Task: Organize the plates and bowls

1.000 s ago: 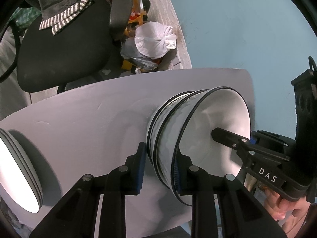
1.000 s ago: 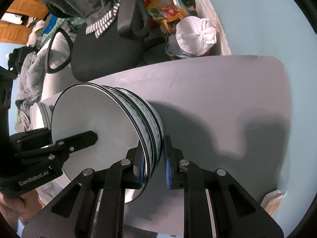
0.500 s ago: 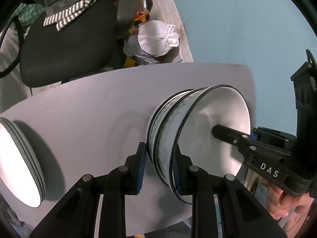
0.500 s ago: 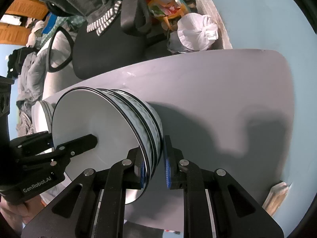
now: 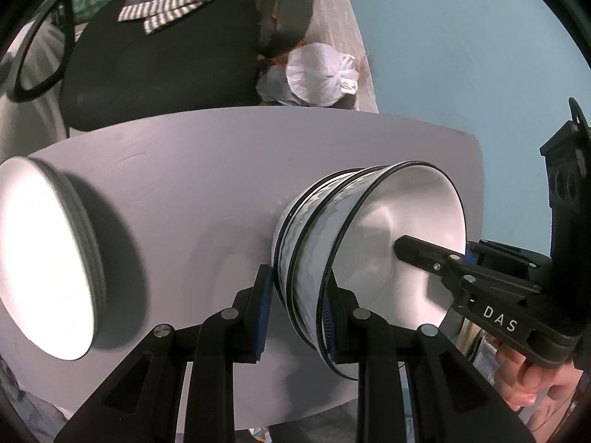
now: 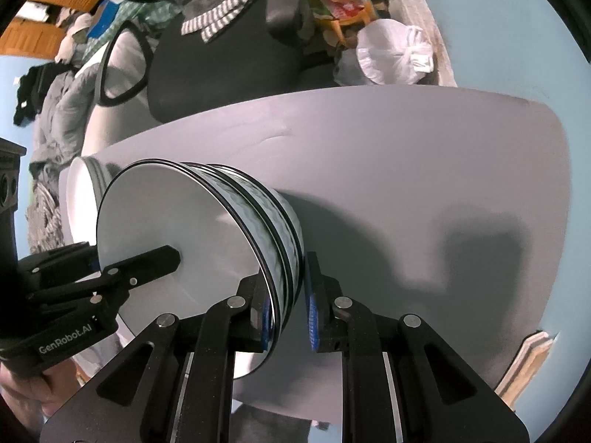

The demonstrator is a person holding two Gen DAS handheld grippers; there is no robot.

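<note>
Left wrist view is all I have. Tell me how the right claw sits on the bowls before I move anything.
Observer: The right claw straddles the rim of the stack of bowls, with one finger inside the top bowl and the other outside against the wall.
Operator: Now say what lies off the table edge to the right of that claw.
Observer: A flat tan object pokes out just beyond the edge of the table. I cannot tell what it is.
</note>
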